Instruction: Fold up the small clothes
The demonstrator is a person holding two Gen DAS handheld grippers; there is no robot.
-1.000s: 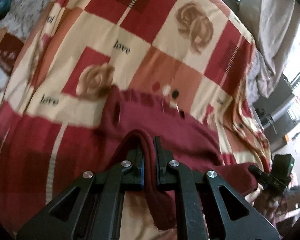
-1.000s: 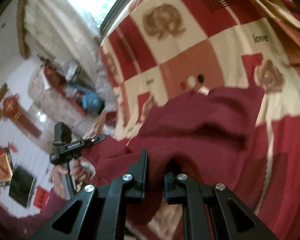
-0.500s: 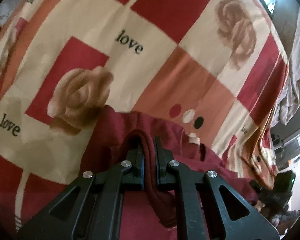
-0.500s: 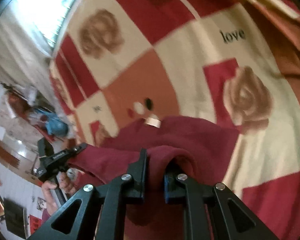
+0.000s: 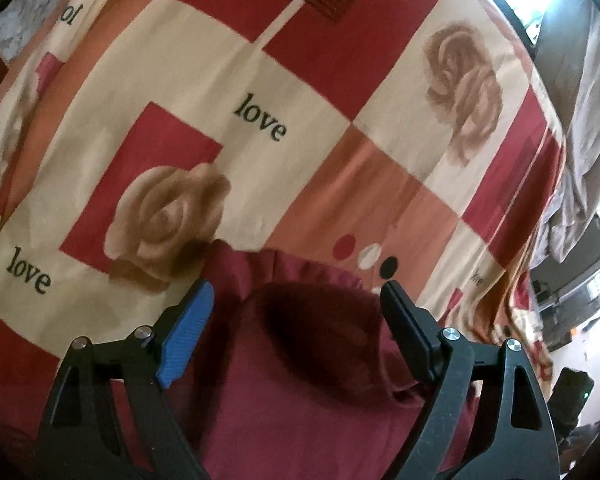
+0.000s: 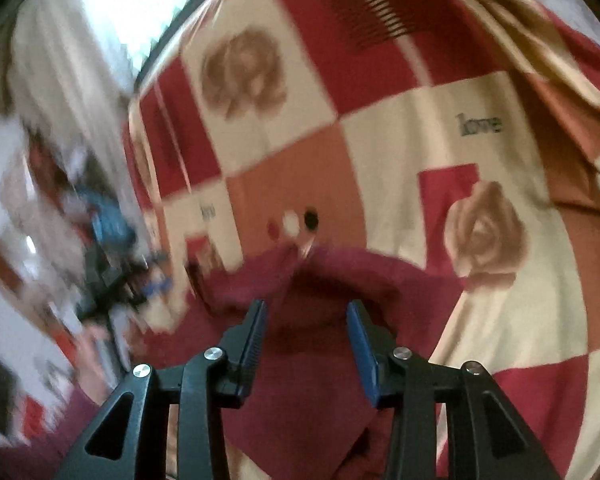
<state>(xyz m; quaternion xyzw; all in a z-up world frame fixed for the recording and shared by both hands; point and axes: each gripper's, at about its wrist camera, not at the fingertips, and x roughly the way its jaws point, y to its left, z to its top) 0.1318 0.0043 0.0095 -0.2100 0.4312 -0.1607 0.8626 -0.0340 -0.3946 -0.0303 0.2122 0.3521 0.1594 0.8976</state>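
A dark red garment (image 5: 312, 360) lies folded over on the patterned bedspread (image 5: 260, 80). My left gripper (image 5: 296, 292) hovers just above its folded edge, jaws opening wide, and the cloth lies loose below them, not pinched. In the right wrist view the same garment (image 6: 340, 280) spreads under my right gripper (image 6: 306, 308), whose jaws are opening with the cloth slack between them and the blue pads (image 6: 360, 344) off it. A small white label (image 6: 306, 246) shows at the garment's far edge.
The bedspread (image 6: 380, 140) of red, cream and orange squares with roses and "love" print covers the bed. Grey bedding (image 5: 580, 140) is heaped at the far right. Room furniture and a bright window (image 6: 132, 8) lie beyond the bed's left edge, blurred.
Both grippers carried the garment's edge forward and down over itself, then let it go: the left jaws sprang wide and the right jaws parted. The fold now rests on the bed.
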